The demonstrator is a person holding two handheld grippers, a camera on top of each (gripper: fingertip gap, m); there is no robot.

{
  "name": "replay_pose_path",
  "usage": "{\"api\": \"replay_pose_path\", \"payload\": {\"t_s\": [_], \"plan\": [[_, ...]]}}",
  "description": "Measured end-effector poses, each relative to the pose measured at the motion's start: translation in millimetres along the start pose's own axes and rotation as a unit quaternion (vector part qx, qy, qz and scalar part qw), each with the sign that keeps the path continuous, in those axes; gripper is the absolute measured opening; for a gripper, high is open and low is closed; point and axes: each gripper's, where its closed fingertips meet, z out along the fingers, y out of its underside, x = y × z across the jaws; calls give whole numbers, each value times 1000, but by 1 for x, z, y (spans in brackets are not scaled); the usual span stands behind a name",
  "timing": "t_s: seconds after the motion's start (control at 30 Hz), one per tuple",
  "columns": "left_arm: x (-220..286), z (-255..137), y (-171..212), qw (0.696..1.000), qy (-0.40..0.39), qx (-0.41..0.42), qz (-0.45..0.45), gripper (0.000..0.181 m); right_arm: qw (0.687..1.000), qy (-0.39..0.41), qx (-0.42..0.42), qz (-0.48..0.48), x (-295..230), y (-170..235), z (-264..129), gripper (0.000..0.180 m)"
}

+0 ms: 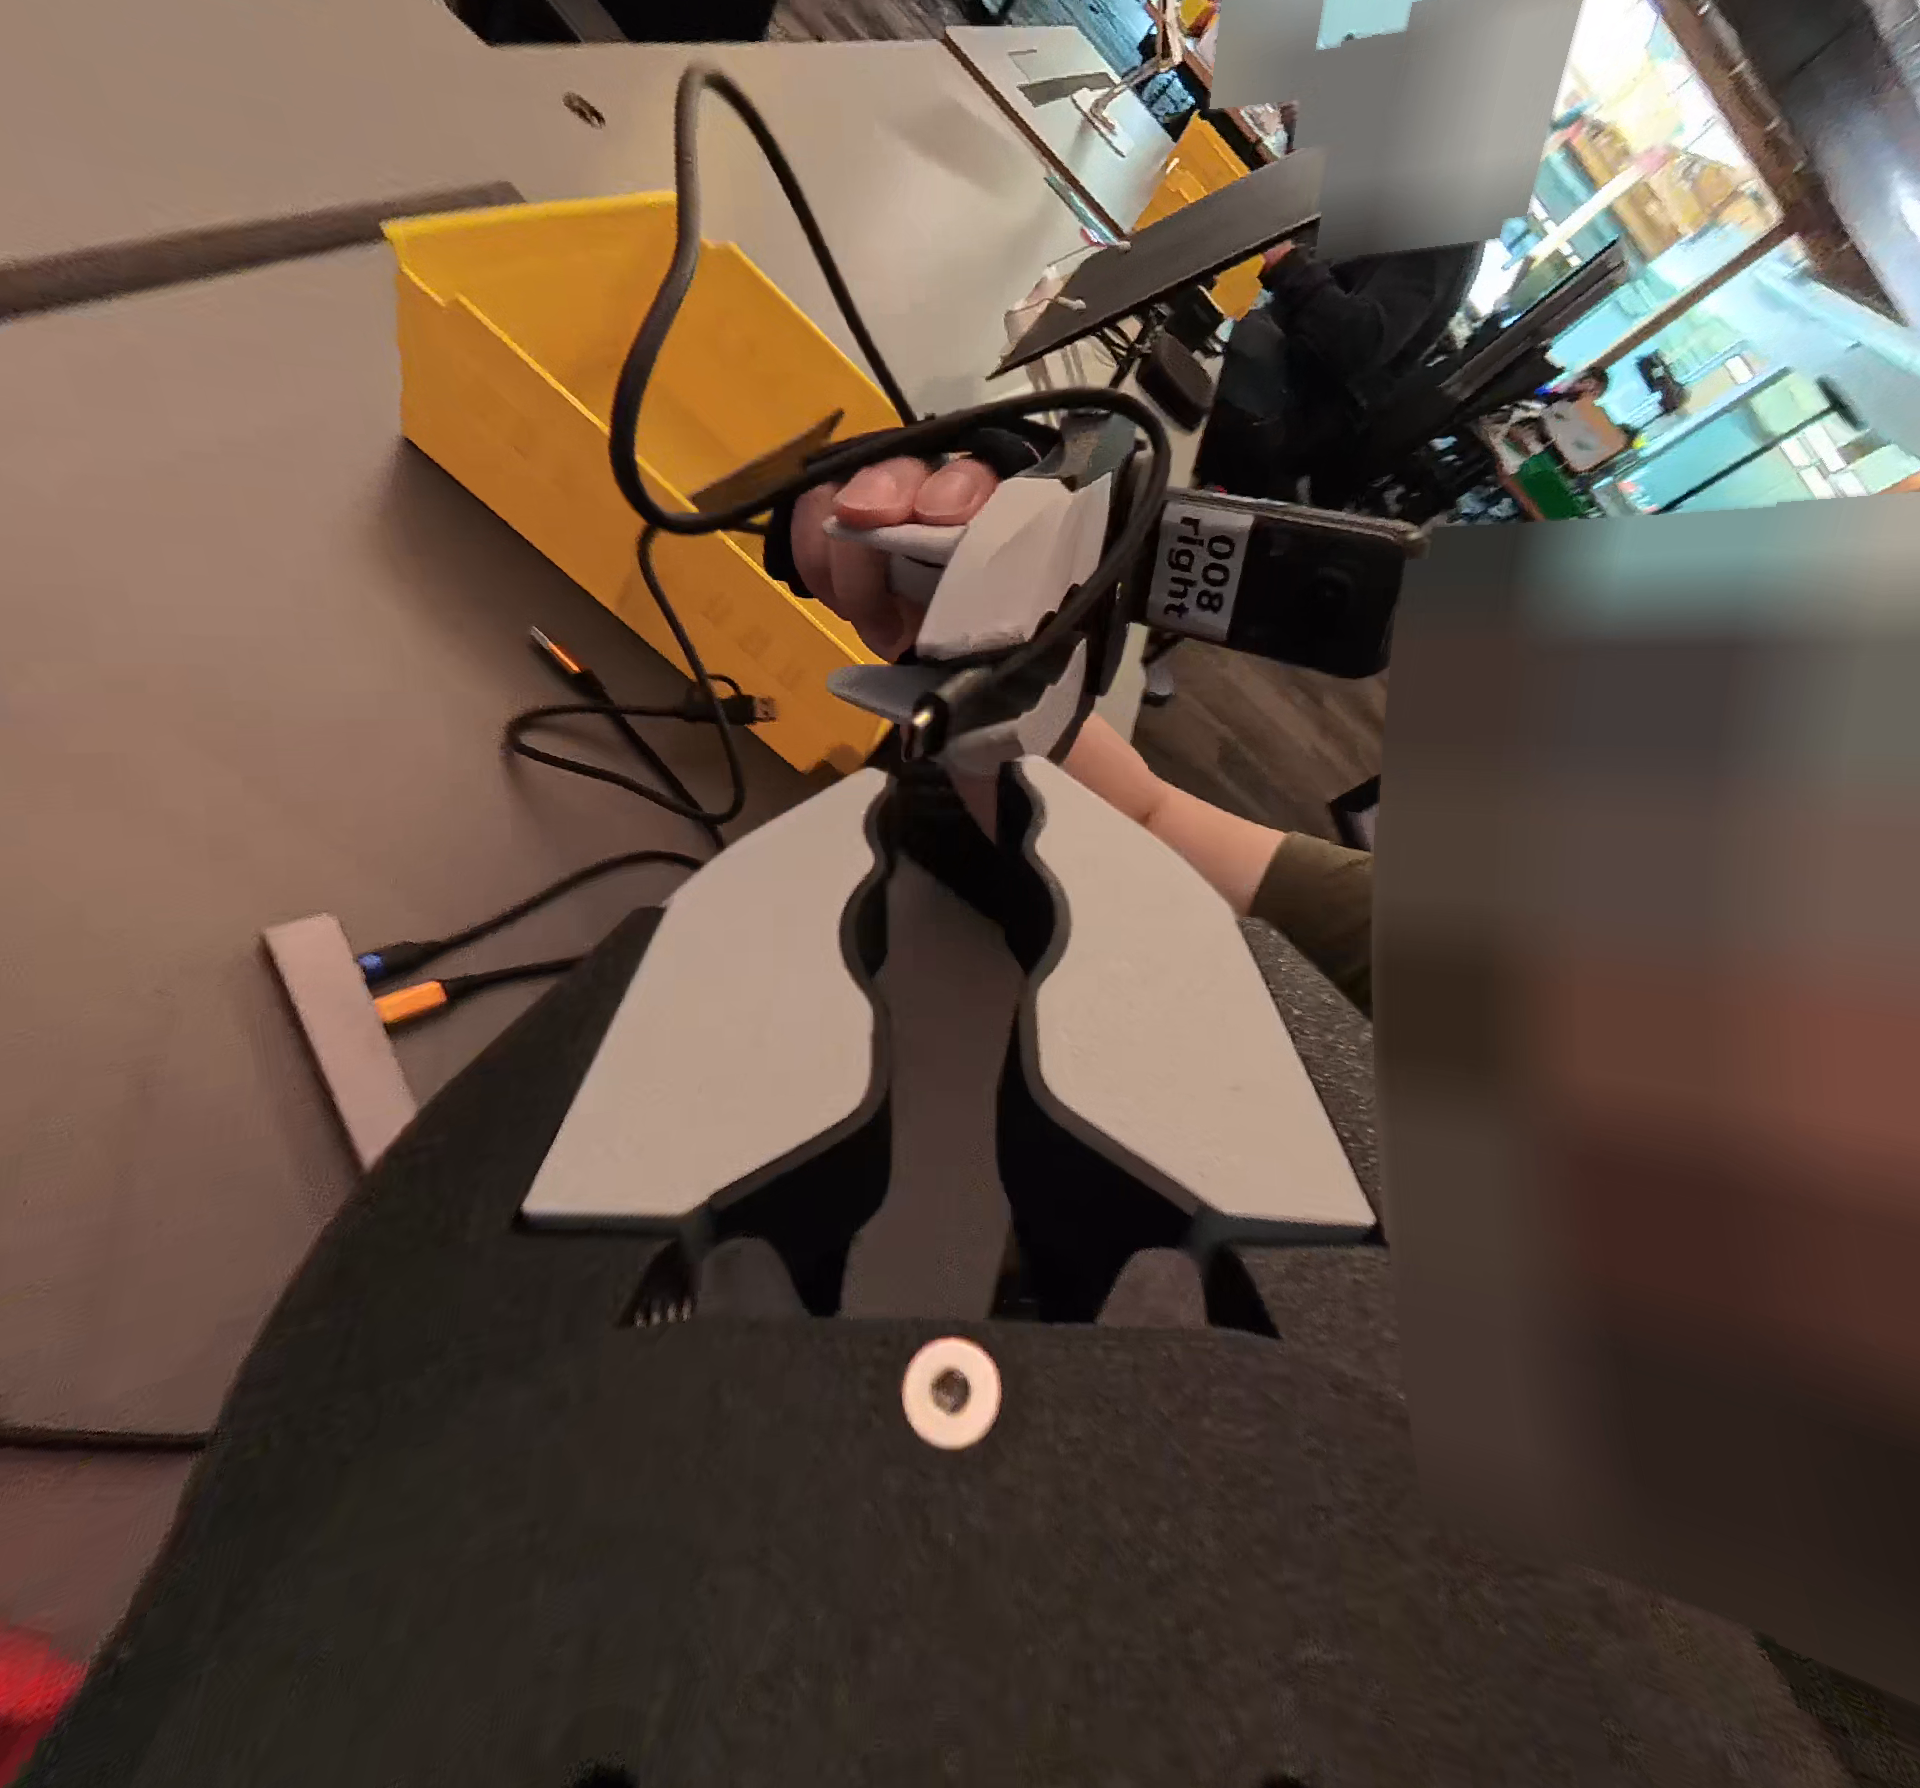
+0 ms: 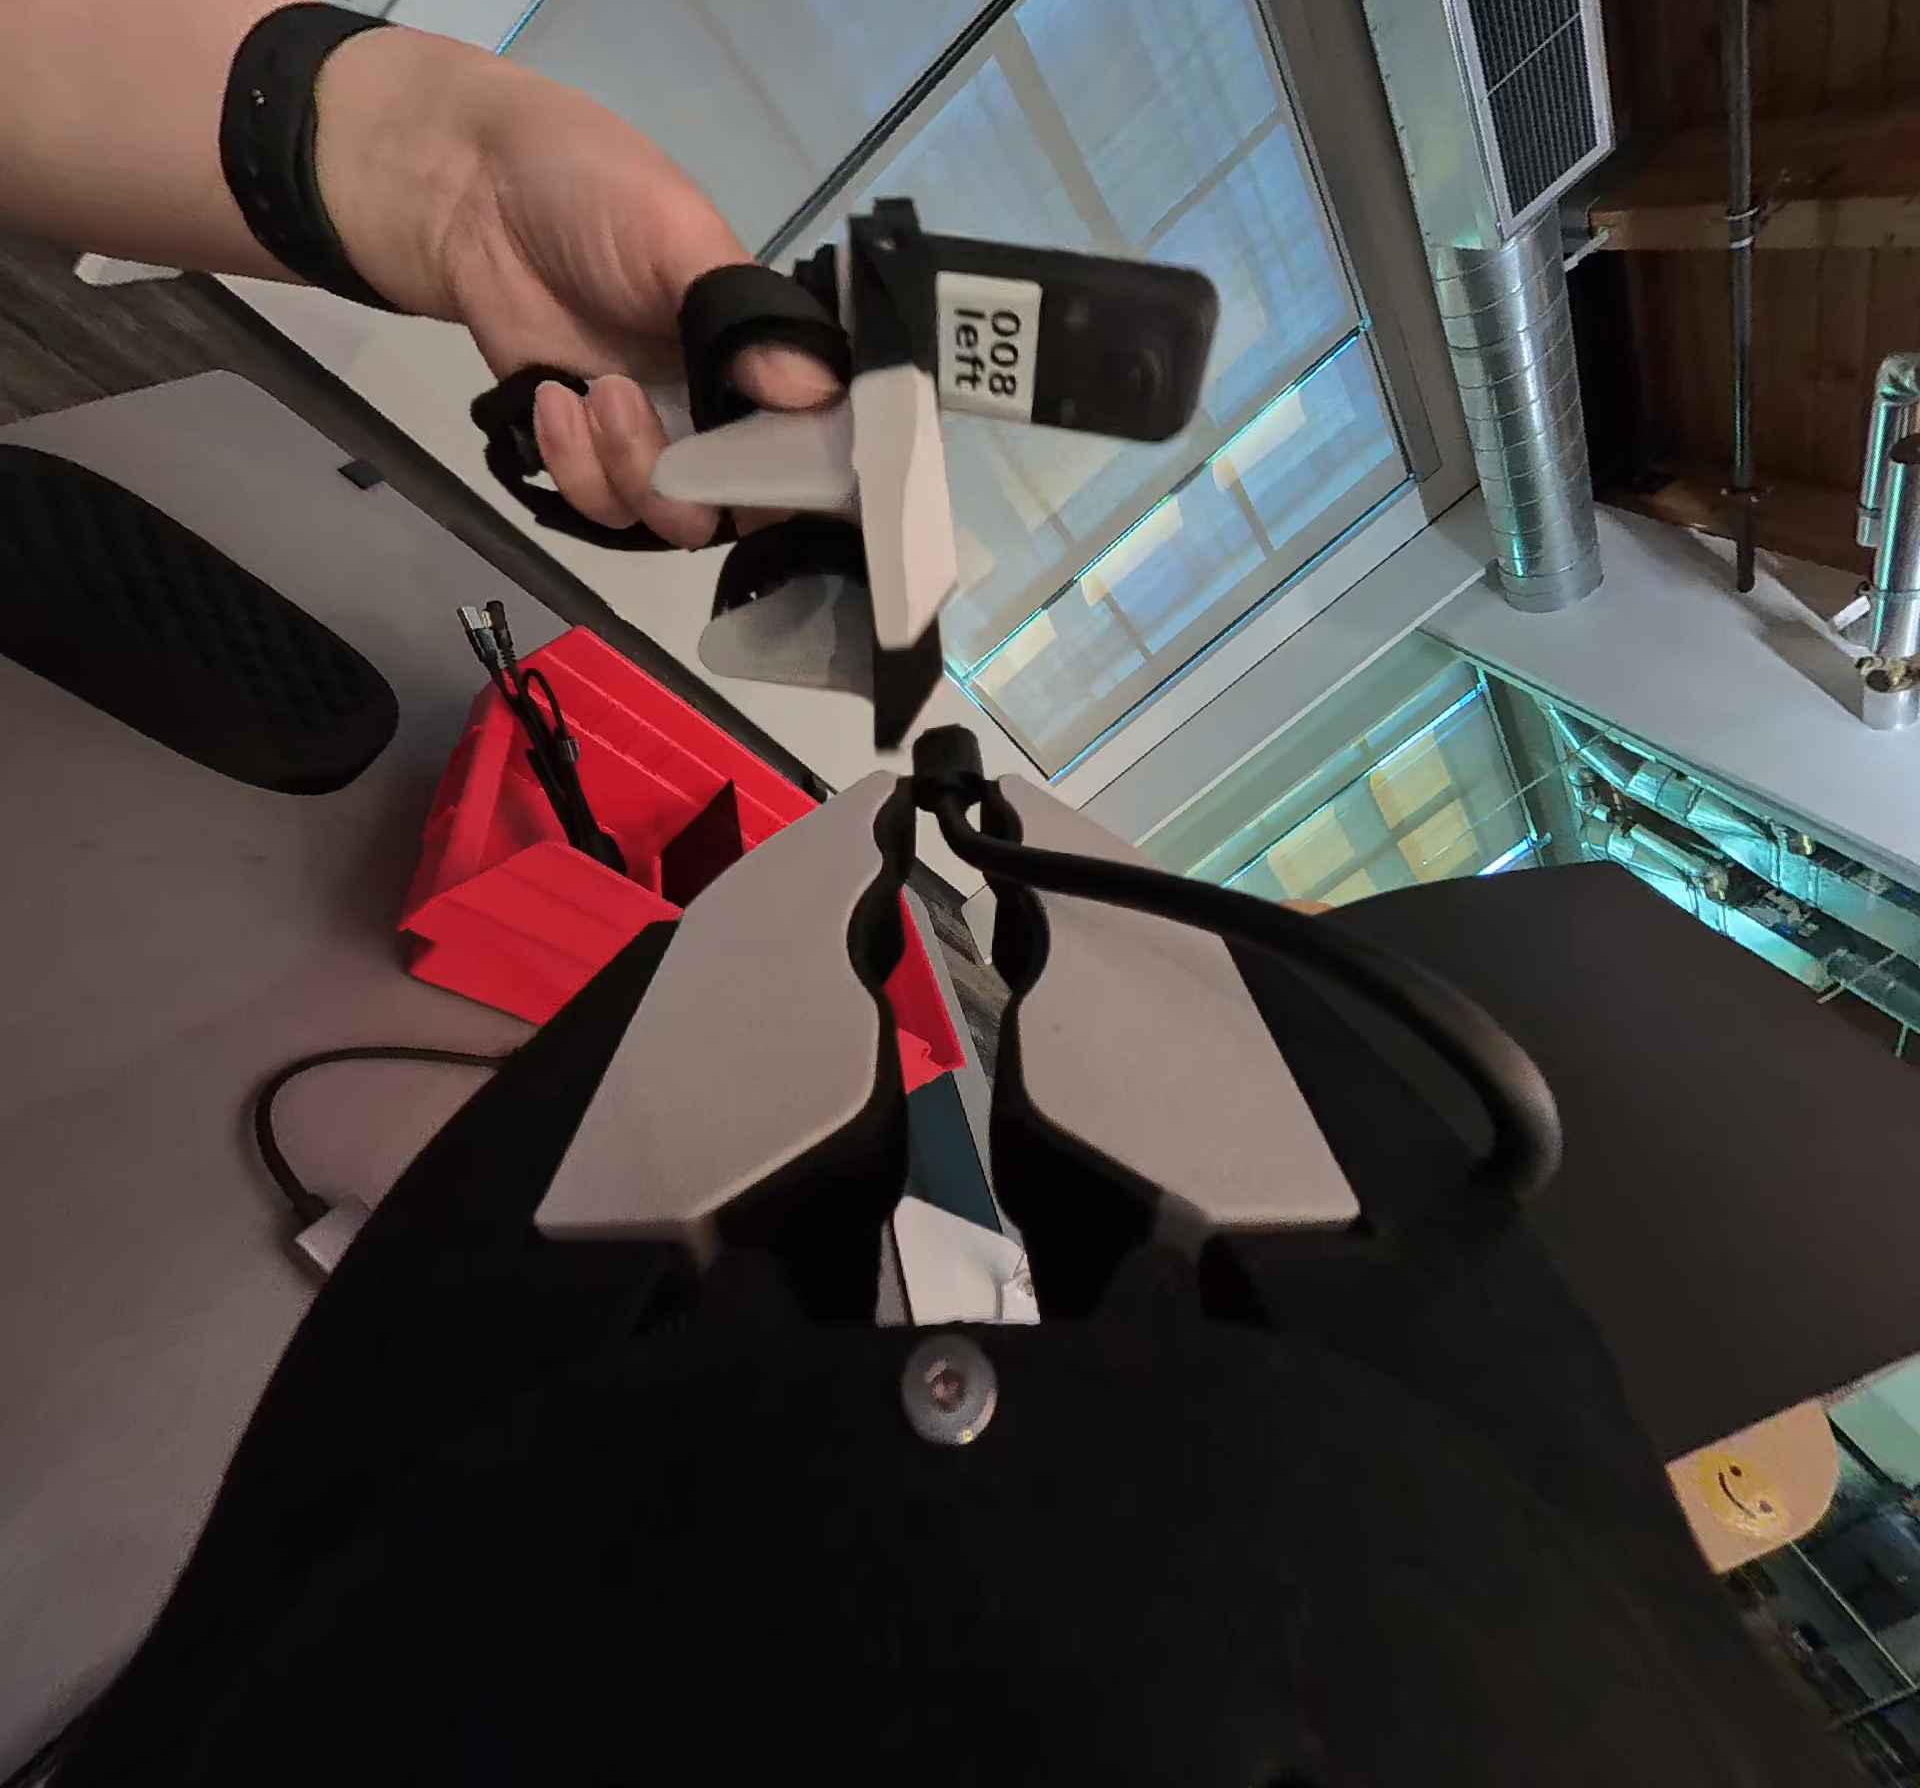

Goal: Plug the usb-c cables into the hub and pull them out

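Two tools meet midair, right tool [image 2: 940,782] pinching one black cable [image 2: 1299,949].

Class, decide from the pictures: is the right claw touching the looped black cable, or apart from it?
Touching. The right wrist view shows the right claw closed on the black cable, its plug end pinched between the tips.

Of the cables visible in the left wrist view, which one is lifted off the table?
The thick black cable, gripped near its plug by the right gripper; the orange-tipped and blue-tipped cables sit plugged into the hub.
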Motion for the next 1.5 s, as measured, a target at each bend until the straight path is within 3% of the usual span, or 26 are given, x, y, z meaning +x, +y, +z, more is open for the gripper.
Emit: {"api": "replay_pose_path", "payload": {"t_s": [0.13, 0.27, 0.47, 0.63, 0.77, 0.9, 1.23, 1.5], "plan": [[-3, -15, -3, 998, -27, 35, 47, 25, 1000, 8, 6, 24, 8, 2, -3, 13], [-32, -23, 15, 991, -105, 35, 81, 25, 999, 30, -1, 31, 21, 3, -9, 13], [-111, 9, 101, 939, -290, -39, 178, 28, 995, 67, 1, 69, 47, 0, -23, 13], [-164, 34, 152, 911, -366, -109, 157, 40, 992, 83, 1, 92, 59, 3, -31, 13], [-189, 37, 170, 912, -381, -129, 83, 42, 992, 83, -8, 89, 59, 5, -31, 13], [-199, 40, 180, 904, -393, -152, 76, 45, 993, 85, -11, 87, 60, 5, -32, 13], [-199, 47, 179, 899, -382, -194, 88, 23, 991, 98, -23, 93, 69, 10, -39, 13], [-195, 42, 155, 953, -297, -64, -15, 22, 979, 100, -97, 147, 49, 45, -11, 13]]}}
